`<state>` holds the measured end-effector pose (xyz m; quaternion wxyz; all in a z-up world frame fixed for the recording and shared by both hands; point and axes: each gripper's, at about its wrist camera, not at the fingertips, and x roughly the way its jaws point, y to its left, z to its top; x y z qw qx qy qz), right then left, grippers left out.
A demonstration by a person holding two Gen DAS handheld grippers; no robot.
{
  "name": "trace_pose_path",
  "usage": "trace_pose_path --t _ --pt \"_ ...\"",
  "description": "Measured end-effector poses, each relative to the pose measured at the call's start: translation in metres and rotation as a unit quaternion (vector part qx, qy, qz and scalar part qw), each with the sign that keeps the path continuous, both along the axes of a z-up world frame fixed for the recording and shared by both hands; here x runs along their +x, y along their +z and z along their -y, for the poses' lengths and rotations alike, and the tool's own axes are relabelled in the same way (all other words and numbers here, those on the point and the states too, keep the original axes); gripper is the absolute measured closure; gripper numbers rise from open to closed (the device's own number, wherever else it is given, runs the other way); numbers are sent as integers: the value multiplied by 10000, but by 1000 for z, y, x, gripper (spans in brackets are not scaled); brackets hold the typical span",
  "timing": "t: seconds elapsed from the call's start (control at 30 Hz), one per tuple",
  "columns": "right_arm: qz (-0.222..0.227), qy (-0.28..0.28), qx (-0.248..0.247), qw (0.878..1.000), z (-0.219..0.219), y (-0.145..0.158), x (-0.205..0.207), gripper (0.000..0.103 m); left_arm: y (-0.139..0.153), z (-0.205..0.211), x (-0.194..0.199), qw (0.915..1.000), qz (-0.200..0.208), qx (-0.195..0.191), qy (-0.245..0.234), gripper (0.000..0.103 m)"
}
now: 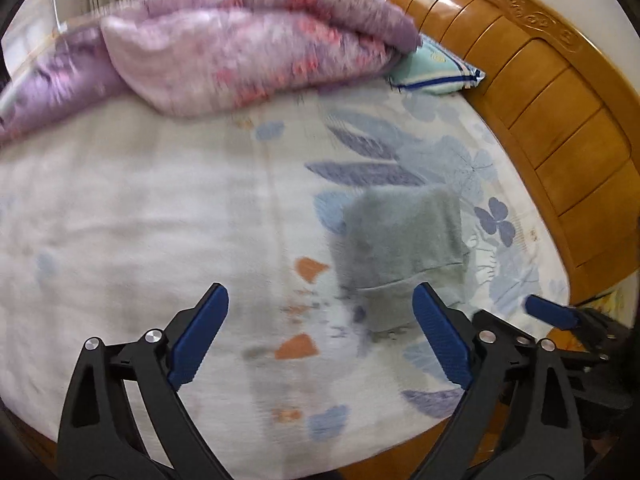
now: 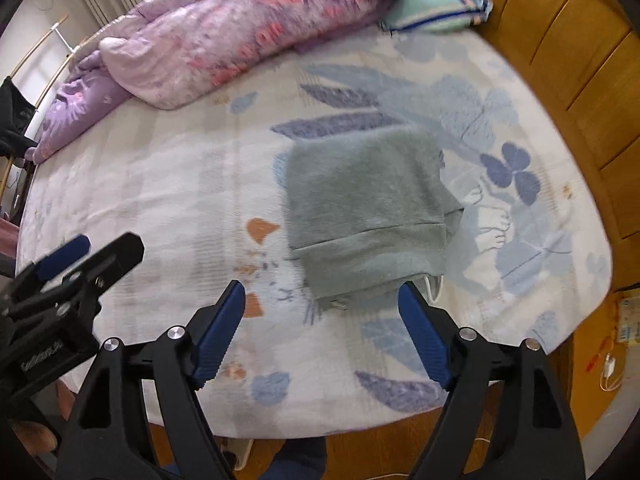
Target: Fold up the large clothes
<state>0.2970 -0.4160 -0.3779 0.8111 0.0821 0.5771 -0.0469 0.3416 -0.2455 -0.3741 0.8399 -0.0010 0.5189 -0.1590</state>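
Observation:
A grey-green garment (image 1: 400, 248) lies folded into a compact rectangle on the floral bed sheet (image 1: 160, 208); it also shows in the right wrist view (image 2: 368, 208). My left gripper (image 1: 320, 300) is open and empty, held above the sheet just left of and in front of the garment. My right gripper (image 2: 322, 294) is open and empty, just in front of the garment's near edge. The right gripper's blue fingertip shows in the left wrist view (image 1: 552, 314), and the left gripper shows at the left of the right wrist view (image 2: 80, 264).
A rumpled purple and pink quilt (image 2: 224, 36) is heaped along the far side of the bed. A teal pillow (image 2: 436, 8) lies by the wooden headboard (image 1: 540, 92) on the right. A white cable (image 2: 610, 372) lies on the floor at the right.

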Motion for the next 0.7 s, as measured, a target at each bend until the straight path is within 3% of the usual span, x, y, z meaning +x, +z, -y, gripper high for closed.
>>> trace_pose_path --t 0.4,0.7 --pt "863 -582 -482 9934 -98 110 -109 17 115 -89 -97 9947 889 -203 -468 6" --pt "1105 -825 -727 9878 -136 161 -170 16 162 -145 -156 9940 1023 -254 -302 5"
